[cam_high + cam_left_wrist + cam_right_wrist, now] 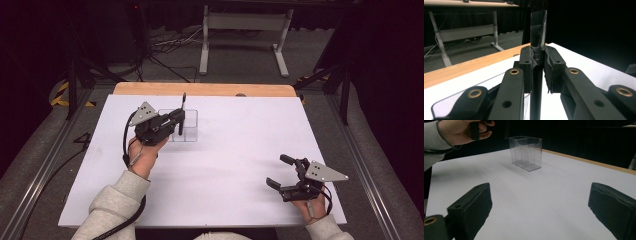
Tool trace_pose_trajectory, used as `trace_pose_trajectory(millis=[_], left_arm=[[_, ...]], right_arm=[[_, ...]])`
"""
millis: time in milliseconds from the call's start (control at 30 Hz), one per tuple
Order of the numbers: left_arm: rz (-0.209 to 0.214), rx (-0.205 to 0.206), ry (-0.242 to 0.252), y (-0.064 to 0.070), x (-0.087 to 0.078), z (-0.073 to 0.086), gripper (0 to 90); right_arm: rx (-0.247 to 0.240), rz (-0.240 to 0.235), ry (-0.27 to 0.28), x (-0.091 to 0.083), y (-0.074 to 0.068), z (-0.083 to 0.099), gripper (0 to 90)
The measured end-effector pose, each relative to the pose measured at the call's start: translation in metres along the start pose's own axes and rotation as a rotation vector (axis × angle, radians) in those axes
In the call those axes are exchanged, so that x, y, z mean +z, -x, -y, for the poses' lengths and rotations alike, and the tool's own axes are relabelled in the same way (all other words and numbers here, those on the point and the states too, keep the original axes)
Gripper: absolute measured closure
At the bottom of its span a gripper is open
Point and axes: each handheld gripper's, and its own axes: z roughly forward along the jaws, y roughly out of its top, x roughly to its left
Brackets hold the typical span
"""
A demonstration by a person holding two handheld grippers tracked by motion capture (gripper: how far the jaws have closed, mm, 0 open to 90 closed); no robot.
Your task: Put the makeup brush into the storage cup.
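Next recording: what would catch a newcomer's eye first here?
The left gripper, shut on a thin black strip held upright at the clear plastic box toward the table's far left. The right gripper rests near the right edge of the white table, jaws wide open and holding nothing.

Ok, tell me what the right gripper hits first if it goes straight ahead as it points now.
Probably the clear plastic box: the open right gripper points over bare white table toward it, though it may pass slightly beside it.
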Motion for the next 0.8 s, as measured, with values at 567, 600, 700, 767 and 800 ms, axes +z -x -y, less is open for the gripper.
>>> trace_pose_trajectory(millis=[567, 600, 700, 767, 800], left_arm=[[-0.018, -0.039, 0.013, -0.008, 0.02, -0.006, 77.6], [-0.023, -0.035, 0.016, -0.008, 0.022, -0.006, 77.6], [-0.022, -0.045, 0.022, -0.007, 0.027, -0.005, 77.6], [-0.026, -0.037, 0.022, -0.007, 0.029, -0.005, 77.7], [-0.028, -0.033, 0.024, -0.006, 0.03, -0.005, 77.6]], right_arm=[[0.007, -0.01, 0.004, -0.001, -0.001, 0.0, 5.5], [0.008, -0.011, 0.005, -0.001, 0.0, 0.0, 5.4], [0.011, -0.013, 0.004, -0.001, 0.0, 0.0, 5.5], [0.012, -0.016, 0.005, -0.001, 0.0, 0.0, 5.5], [0.013, -0.016, 0.005, -0.001, 0.0, 0.0, 5.5]])
